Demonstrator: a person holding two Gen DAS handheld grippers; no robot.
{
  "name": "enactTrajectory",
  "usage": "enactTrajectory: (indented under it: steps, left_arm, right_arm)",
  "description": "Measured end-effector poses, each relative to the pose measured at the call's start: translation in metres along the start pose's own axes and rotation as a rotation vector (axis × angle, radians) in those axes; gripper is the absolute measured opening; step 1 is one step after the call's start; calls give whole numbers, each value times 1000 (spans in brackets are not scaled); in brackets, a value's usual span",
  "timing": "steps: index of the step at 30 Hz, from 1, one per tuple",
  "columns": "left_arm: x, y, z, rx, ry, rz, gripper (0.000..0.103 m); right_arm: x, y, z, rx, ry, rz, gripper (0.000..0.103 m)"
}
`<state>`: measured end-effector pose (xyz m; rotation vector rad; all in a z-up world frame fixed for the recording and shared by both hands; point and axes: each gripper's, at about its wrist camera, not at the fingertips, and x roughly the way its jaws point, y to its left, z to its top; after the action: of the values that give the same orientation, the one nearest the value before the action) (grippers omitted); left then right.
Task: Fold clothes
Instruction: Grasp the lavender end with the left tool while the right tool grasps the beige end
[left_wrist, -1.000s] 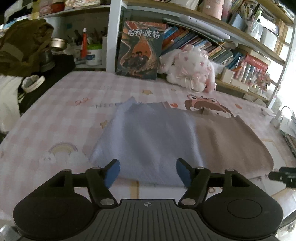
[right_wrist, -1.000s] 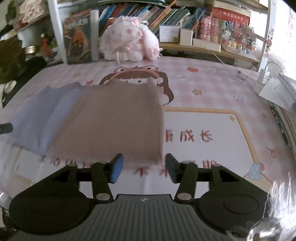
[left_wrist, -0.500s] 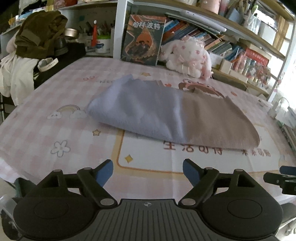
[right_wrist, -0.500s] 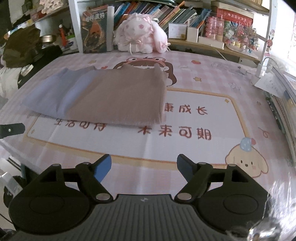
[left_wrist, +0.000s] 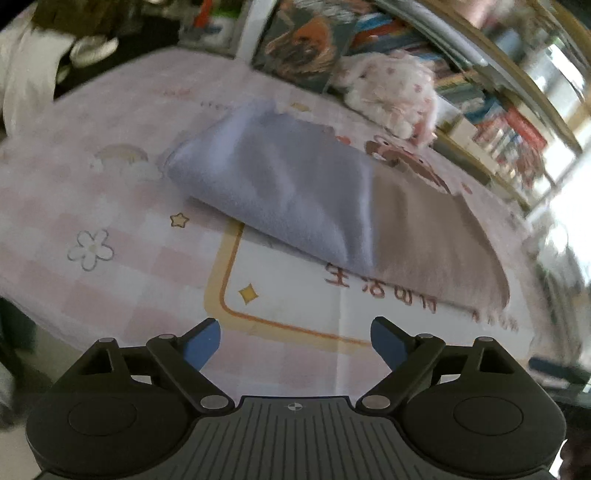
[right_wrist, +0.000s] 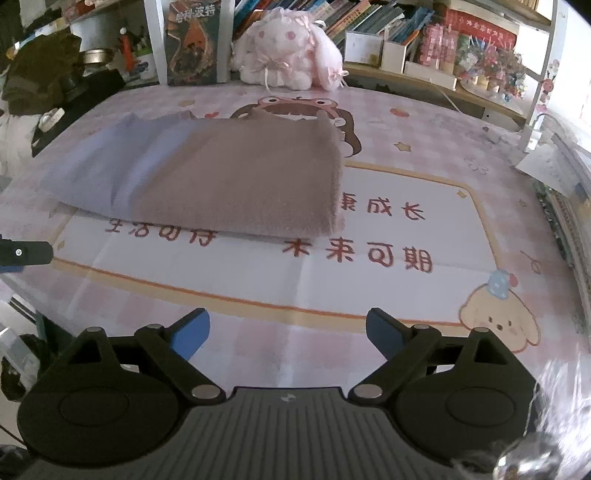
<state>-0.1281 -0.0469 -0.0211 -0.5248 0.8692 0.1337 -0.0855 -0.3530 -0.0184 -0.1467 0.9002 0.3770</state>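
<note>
A folded garment, lavender on its left half and taupe on its right half, lies flat on the pink cartoon-print table cover (left_wrist: 110, 206). It shows in the left wrist view (left_wrist: 295, 192) and the right wrist view (right_wrist: 221, 177). My left gripper (left_wrist: 295, 341) is open and empty, back near the table's front edge, well short of the garment. My right gripper (right_wrist: 288, 332) is open and empty, also near the front edge. The left gripper's tip shows at the left edge of the right wrist view (right_wrist: 22, 253).
A pink plush rabbit (right_wrist: 288, 55) and an upright book (right_wrist: 192, 40) stand at the back by the bookshelves (right_wrist: 443, 44). Dark clothing (right_wrist: 40, 74) is piled at the far left. Papers and a cable (right_wrist: 543, 155) lie at the right edge.
Both grippers let go of the garment's near edge, opened wide and drew back toward the table's front edge. The garment stays folded. The left view is tilted and blurred from motion.
</note>
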Motion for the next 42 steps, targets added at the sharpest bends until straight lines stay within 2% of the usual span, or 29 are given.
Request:
enactTrajectory:
  steps: [4, 8, 11, 19, 21, 23, 24, 25, 26, 27, 28, 30, 32, 35, 36, 38, 42]
  left_arm:
    - [12, 25, 18, -178, 2, -50, 90]
    - [23, 55, 36, -386, -25, -102, 90]
    - [31, 70, 42, -501, -53, -149, 89]
    - [57, 92, 63, -692, -86, -212, 88]
    - [63, 96, 67, -747, -94, -214, 81]
    - [69, 101, 70, -797, -97, -212, 61]
    - [72, 104, 72, -816, -92, -209, 56]
    - [75, 107, 73, -829, -85, -205, 44]
    - [78, 109, 75, -830, -78, -198, 31]
    - [82, 110, 76, -827, -71, -191, 28]
    - [84, 112, 78, -820, -66, -186, 22]
    - [84, 111, 80, -782, -65, -175, 17]
    - [75, 95, 88, -623, -108, -165, 13]
    - [59, 61, 98, -280, -191, -164, 15]
    - [59, 57, 99, -239, -198, -163, 16]
    - [70, 70, 97, -333, -166, -173, 17]
    - [92, 93, 92, -508, -110, -205, 27]
  right_arm:
    - [11, -1, 11, 38, 13, -19, 92]
    - [22, -1, 25, 77, 16, -36, 92]
    - [29, -1, 34, 109, 16, -40, 92]
    - [35, -13, 55, 266, -13, -32, 89]
    - [35, -20, 60, 322, -25, -40, 89]
    - [36, -29, 64, 388, -36, -48, 81]
    - [38, -34, 67, 411, -38, -52, 77]
    - [40, -38, 69, 434, -40, -56, 68]
    - [42, -41, 71, 450, -36, -65, 59]
    - [47, -44, 74, 450, -21, -83, 54]
    - [53, -46, 76, 446, -1, -100, 45]
    - [65, -49, 78, 439, 34, -101, 37]
    - [74, -49, 79, 439, 54, -82, 25]
    - [80, -43, 85, 407, 65, -71, 17]
    - [81, -41, 87, 393, 70, -74, 17]
    - [84, -38, 90, 373, 76, -76, 17]
    - [90, -44, 95, 385, 82, -55, 17]
